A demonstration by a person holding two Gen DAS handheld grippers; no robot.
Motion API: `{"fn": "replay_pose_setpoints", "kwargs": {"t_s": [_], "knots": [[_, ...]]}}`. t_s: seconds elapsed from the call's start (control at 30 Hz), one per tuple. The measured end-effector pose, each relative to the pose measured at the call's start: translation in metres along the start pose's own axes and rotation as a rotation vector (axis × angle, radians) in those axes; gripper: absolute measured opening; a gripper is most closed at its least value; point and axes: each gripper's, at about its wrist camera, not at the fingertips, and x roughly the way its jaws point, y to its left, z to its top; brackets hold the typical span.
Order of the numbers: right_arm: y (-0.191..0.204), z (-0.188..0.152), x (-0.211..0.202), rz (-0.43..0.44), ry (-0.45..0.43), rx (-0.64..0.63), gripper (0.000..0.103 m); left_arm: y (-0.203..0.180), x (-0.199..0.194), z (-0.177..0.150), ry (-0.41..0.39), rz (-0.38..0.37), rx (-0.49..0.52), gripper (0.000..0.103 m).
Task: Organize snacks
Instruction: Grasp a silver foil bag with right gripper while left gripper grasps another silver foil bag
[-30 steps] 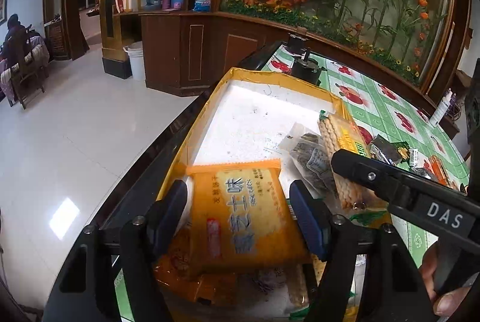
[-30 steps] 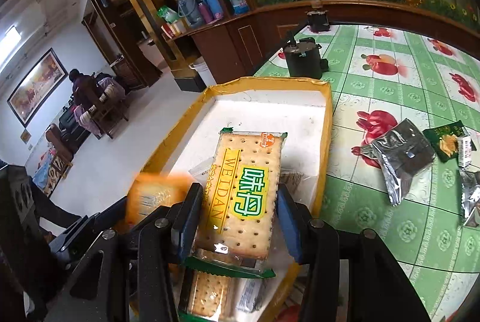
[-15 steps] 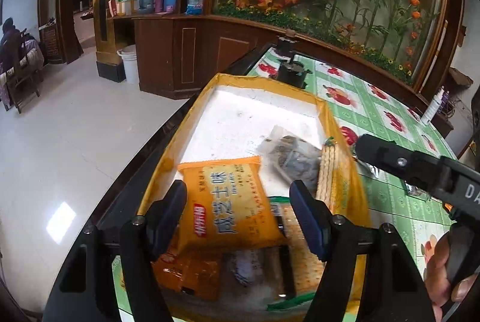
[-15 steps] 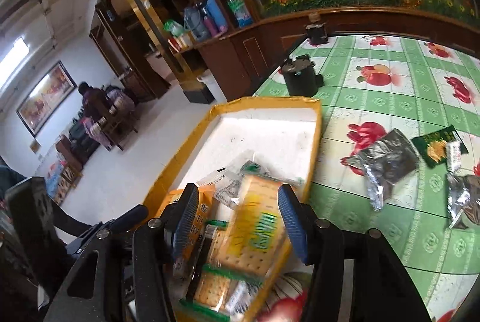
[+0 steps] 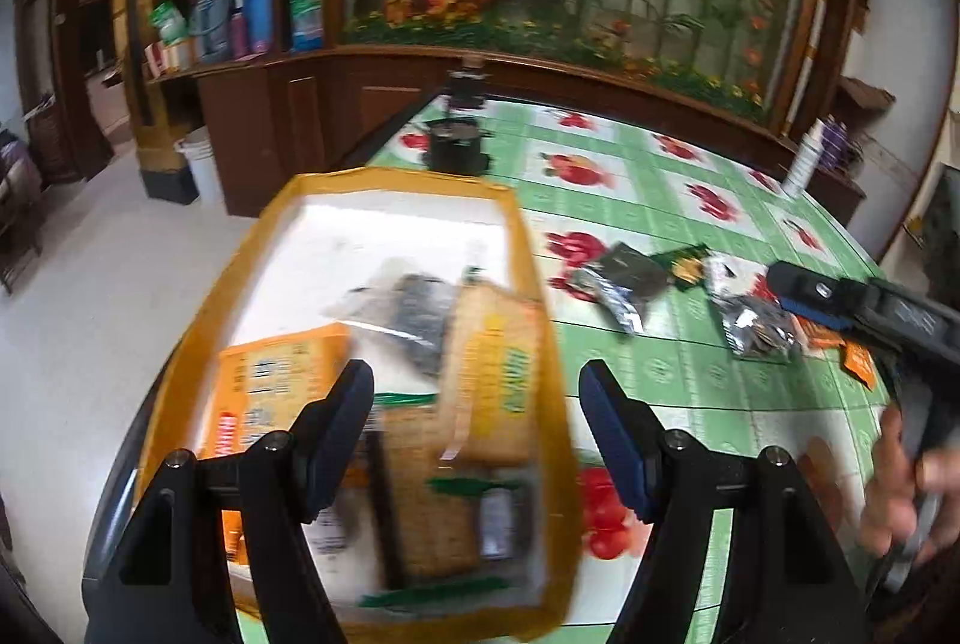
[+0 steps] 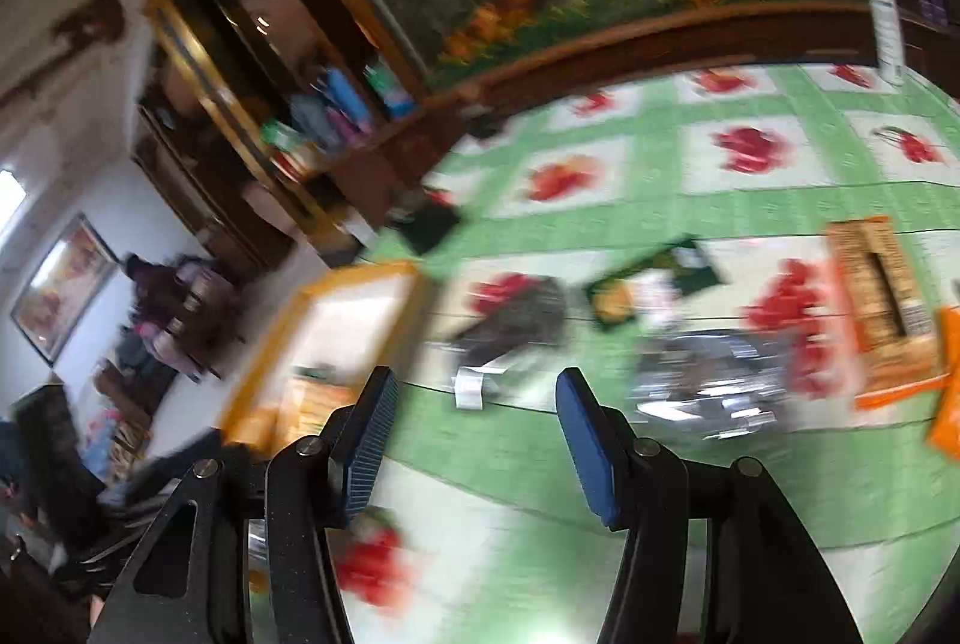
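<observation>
A yellow-rimmed white tray [image 5: 258,236] holds an orange packet [image 5: 270,380], a yellow cracker pack [image 5: 498,374] leaning on the right wall, and a dark clear bag [image 5: 414,314]. My left gripper [image 5: 475,374] hangs open over the tray's right side, with nothing between its fingers. My right gripper [image 6: 475,377] is open and holds nothing, above the green tablecloth to the right of the tray [image 6: 264,362]. Ahead of it lie a dark foil packet [image 6: 516,326], a silver packet [image 6: 708,386], a green packet [image 6: 654,278] and an orange cracker pack [image 6: 882,302]. The right wrist view is blurred.
A black pot [image 5: 456,146] stands beyond the tray's far end. A white bottle [image 5: 804,158] stands at the table's far right edge. A hand [image 5: 900,476] carries the right gripper at the right. The floor drops away left of the table. A wooden cabinet lines the back.
The orange packet and the cracker pack left the grippers and now lie in the tray. Both grippers swung right; the right one now looks over the loose packets on the cloth.
</observation>
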Motion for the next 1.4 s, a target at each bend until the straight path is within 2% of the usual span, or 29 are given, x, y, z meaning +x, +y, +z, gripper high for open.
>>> {"fn": "replay_pose_setpoints", "kwargs": {"t_s": [0.1,0.2,0.23,0.37,0.43,0.53,0.57,0.6,0.67,0.8,0.97,1.07,1.1,1.13,1.2,1.3,1.4], "knots": [[-0.034,0.016,0.004,-0.095,-0.012,0.035,0.06,-0.016,0.004,-0.003,0.014,-0.018,0.03,0.07],[-0.062,0.033,0.017,-0.15,0.015,0.038,0.059,-0.028,0.008,-0.007,0.027,-0.033,0.054,0.07],[-0.073,0.037,0.024,-0.157,0.032,0.053,0.059,-0.03,0.008,-0.008,0.028,-0.035,0.06,0.07],[-0.097,0.034,0.04,-0.083,0.118,0.118,0.059,-0.037,0.009,-0.01,0.033,-0.043,0.083,0.07],[-0.092,0.028,0.038,-0.063,0.184,0.105,0.06,-0.036,0.01,-0.01,0.035,-0.045,0.08,0.07],[-0.073,0.013,0.028,0.049,0.291,0.068,0.065,-0.035,0.011,-0.009,0.035,-0.051,0.071,0.07],[-0.067,0.011,0.023,0.036,0.273,0.038,0.066,-0.034,0.012,-0.009,0.036,-0.053,0.068,0.07],[-0.062,0.011,0.019,-0.033,0.226,0.014,0.073,-0.033,0.013,-0.008,0.038,-0.056,0.063,0.07],[-0.055,0.011,0.019,-0.072,0.194,-0.021,0.075,-0.032,0.014,-0.006,0.042,-0.066,0.057,0.07],[-0.036,0.0,0.029,-0.023,0.248,-0.087,0.079,-0.027,0.012,-0.003,0.042,-0.071,0.053,0.071],[-0.006,-0.027,0.042,-0.118,0.305,-0.307,0.081,-0.028,0.014,0.002,0.057,-0.081,0.077,0.075],[0.002,-0.042,0.045,-0.198,0.32,-0.409,0.078,-0.036,0.017,0.015,0.083,-0.117,0.122,0.079],[0.001,-0.045,0.044,-0.225,0.316,-0.431,0.064,-0.041,0.02,0.021,0.095,-0.131,0.142,0.081],[-0.001,-0.045,0.042,-0.247,0.301,-0.446,0.064,-0.045,0.022,0.026,0.102,-0.141,0.153,0.083],[-0.009,-0.039,0.039,-0.232,0.296,-0.398,0.064,-0.055,0.03,0.041,0.13,-0.164,0.18,0.086],[-0.027,-0.025,0.024,-0.21,0.24,-0.295,0.063,-0.073,0.049,0.064,0.179,-0.181,0.238,0.087],[-0.055,-0.006,0.004,-0.142,0.158,-0.118,0.064,-0.092,0.078,0.081,0.232,-0.196,0.303,0.091]]}}
